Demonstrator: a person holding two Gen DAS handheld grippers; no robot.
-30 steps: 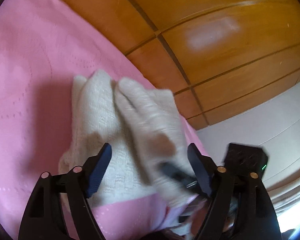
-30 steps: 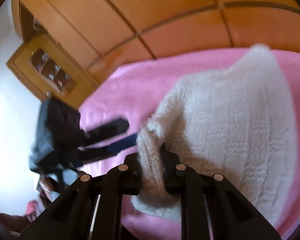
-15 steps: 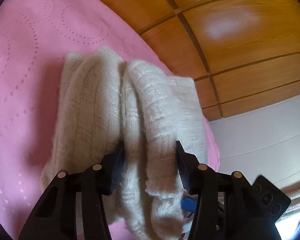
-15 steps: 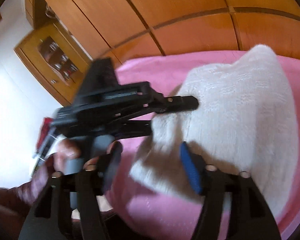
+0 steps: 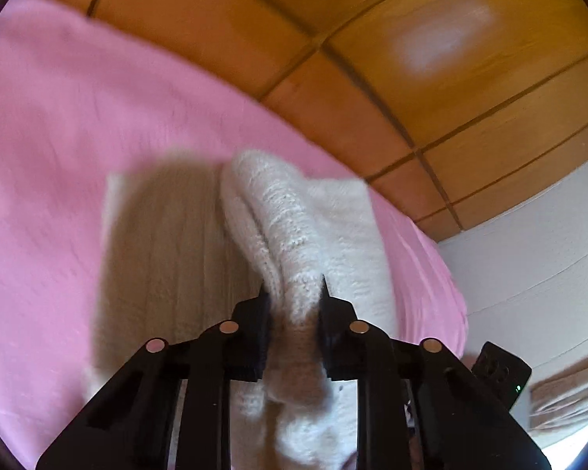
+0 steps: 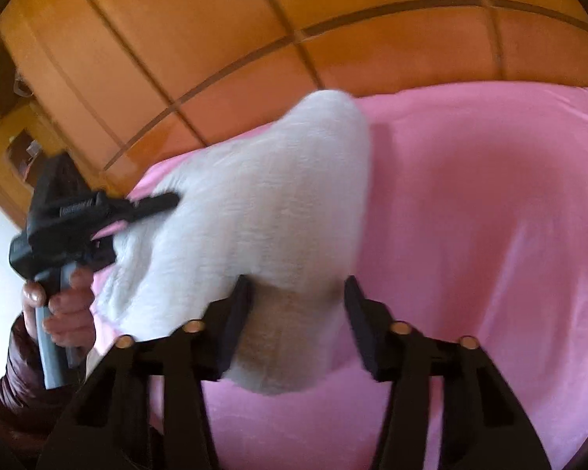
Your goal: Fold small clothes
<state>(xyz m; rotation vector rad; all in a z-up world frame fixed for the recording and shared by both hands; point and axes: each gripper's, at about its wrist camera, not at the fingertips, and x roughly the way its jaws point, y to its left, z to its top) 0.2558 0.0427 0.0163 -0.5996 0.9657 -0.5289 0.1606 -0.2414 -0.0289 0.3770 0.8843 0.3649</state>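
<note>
We see the cream knit garment (image 5: 294, 235) lying bunched on the pink bedspread (image 5: 58, 137) — a raised fold of it sits pinched between the left gripper (image 5: 293, 293), whose jaws are closing on it. Our right gripper (image 6: 298, 286) straddles the garment's near edge, jaws closing, pads not clearly pressing. Wooden wardrobe panels (image 6: 215, 39) stand behind.

A cream-white knit garment (image 5: 294, 219) with a ribbed, textured stitch is seen lying on a plain pink bedspread (image 5: 58, 125). Both grippers are black all over. Warm orange-brown wood panelling (image 6: 223, 15) with darker seams is seen on the far side, a pale wall (image 5: 537, 266) off to the right.
</note>
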